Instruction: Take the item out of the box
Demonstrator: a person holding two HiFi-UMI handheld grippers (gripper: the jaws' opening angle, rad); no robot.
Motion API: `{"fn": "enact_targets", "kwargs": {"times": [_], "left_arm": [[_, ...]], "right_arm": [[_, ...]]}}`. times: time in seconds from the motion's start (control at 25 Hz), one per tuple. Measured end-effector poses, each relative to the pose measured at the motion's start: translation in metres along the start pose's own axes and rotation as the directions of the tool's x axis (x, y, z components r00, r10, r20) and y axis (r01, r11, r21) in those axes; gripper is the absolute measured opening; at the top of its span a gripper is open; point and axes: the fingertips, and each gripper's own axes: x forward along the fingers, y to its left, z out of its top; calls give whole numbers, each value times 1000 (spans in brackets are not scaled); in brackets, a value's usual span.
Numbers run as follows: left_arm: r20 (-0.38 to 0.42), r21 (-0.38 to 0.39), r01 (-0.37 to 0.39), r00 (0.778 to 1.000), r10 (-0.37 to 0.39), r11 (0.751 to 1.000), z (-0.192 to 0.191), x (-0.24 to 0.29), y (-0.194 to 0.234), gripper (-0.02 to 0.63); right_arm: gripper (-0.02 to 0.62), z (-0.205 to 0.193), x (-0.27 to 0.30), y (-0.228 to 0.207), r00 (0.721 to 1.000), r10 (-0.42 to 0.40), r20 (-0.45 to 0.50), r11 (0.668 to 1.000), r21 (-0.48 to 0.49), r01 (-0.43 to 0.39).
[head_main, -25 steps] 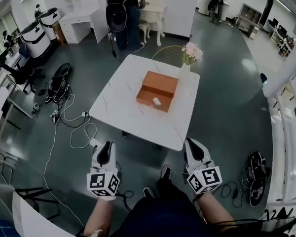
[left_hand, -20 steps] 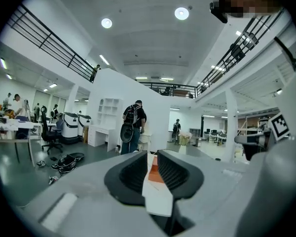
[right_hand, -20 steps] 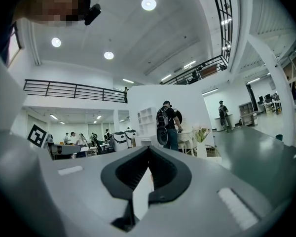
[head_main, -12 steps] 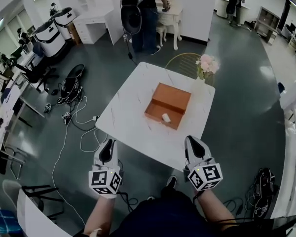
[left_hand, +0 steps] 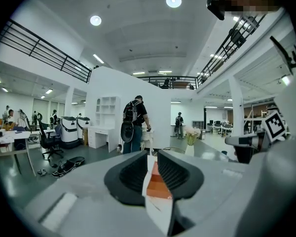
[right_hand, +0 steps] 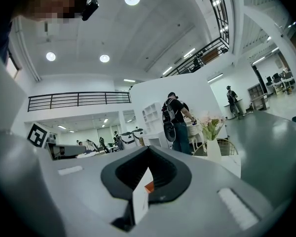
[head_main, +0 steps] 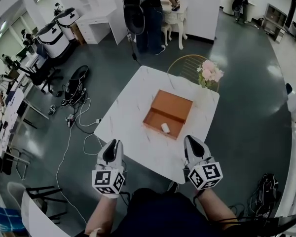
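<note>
1. Grippers first: the left gripper [head_main: 114, 145] and the right gripper [head_main: 191, 142] are being held side by side, each carrying its marker cube at the rear. Both are pointing forward with their tips reaching over the near edge of the table. The left gripper [left_hand: 151, 157] is showing its dark pads drawn together with nothing clamped between them. The right gripper [right_hand: 149, 156] is likewise closed and carrying nothing.
2. Directly ahead of both grippers, a white marble-patterned square table [head_main: 130, 127] is standing on the dark floor, turned so that one corner is pointing away from them.
3. Far beyond the table, ahead of the left gripper, a person with a dark backpack [head_main: 144, 11] is standing at a white desk, facing away.
4. Past the table's far corner, ahead of the right gripper, a round gold wire chair [head_main: 183, 65] is standing.
5. On the table, ahead of the grippers and nearer the right one, an orange open-topped rectangular box [head_main: 175, 106] is sitting. Neither gripper is touching it. A sliver of it is showing through the narrow slot between each gripper's pads in both gripper views.
6. Beyond the box, further ahead of the right gripper, a white vase of pink flowers [head_main: 210, 73] is standing near the table's far right edge.
7. Inside the box, against the wall nearest the grippers, a small white item [head_main: 165, 128] is lying. It is just ahead of the right gripper's tips and apart from them.
</note>
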Motion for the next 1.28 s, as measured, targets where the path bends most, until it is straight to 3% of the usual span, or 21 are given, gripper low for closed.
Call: {"fn": "enact_targets", "kwargs": {"times": [0.24,0.4,0.6,0.72,0.8,0.88,1.04,1.28], "left_arm": [[-23,10,51,998,-51,999,-9,42,0,71],[-64,16,133,989,-132,991,-19,81,1,71],[-133,52,296,949,-287,954,-32,138,-11,71],[-200,118,402,905,-375,908,-50,168,-27,71],[-265,199,485,863,-430,851,-67,184,-40,74],[-329,272,568,813,-480,777,-81,197,-55,82],[-485,301,716,684,-545,630,-120,217,-79,105],[-708,348,868,490,-508,353,-182,233,-100,117]], "right_arm": [[2,-6,18,-19,999,-42,-6,999,8,42],[2,-7,26,-30,993,-116,-4,993,7,116],[2,-7,34,-36,975,-221,5,975,6,221],[2,-7,37,-39,962,-272,9,962,3,272],[2,-8,38,-40,951,-308,11,951,8,308],[2,-7,37,-42,938,-347,16,938,12,347],[2,-9,30,-47,907,-421,24,907,26,421],[2,-30,6,-49,855,-518,12,851,103,514]]}}
